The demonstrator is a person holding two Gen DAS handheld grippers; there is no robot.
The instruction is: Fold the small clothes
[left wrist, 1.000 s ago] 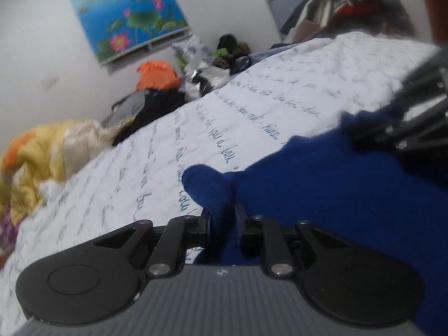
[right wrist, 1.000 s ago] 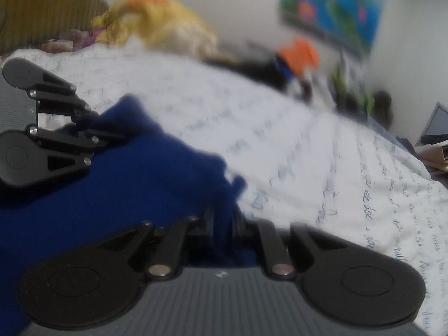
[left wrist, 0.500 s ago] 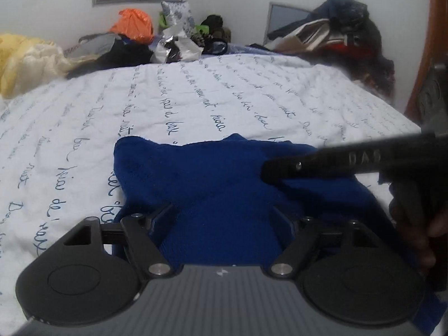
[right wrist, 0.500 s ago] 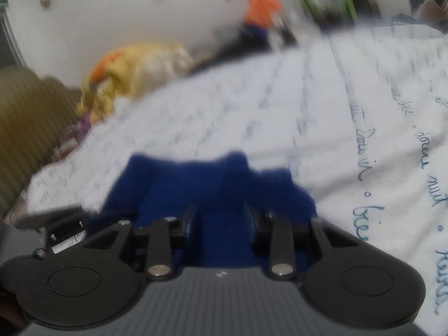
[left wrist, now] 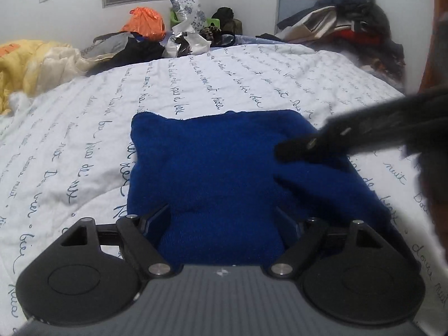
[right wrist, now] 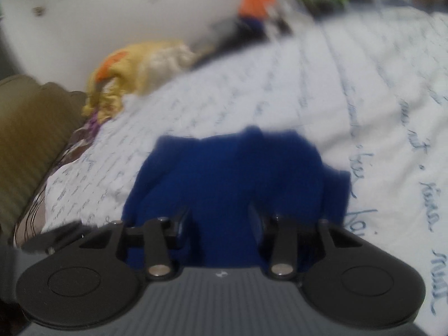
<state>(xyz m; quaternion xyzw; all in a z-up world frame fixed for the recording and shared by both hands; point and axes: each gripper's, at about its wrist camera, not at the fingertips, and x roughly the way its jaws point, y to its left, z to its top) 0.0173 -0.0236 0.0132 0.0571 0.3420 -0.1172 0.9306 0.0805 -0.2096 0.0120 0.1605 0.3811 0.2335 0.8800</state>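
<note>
A folded dark blue knitted garment [left wrist: 218,165] lies flat on the white bedspread [left wrist: 196,84] printed with blue script. My left gripper [left wrist: 222,224] is open, its fingers spread wide at the garment's near edge. The right gripper reaches in from the right in the left wrist view, its finger [left wrist: 322,140] resting over the garment's right side. In the blurred right wrist view, the right gripper [right wrist: 217,221] is open with the blue garment [right wrist: 232,165] between and beyond its fingers.
A yellow blanket [left wrist: 25,64] lies at the far left of the bed. Clothes, an orange bag [left wrist: 145,23] and wrappers pile along the far edge. A heap of dark clothes [left wrist: 350,30] sits at the far right. An olive headboard [right wrist: 28,140] stands at left.
Both grippers were shut on the garment a second ago and have opened and let it go. The garment now lies folded flat on the bed; the left gripper drew back slightly.
</note>
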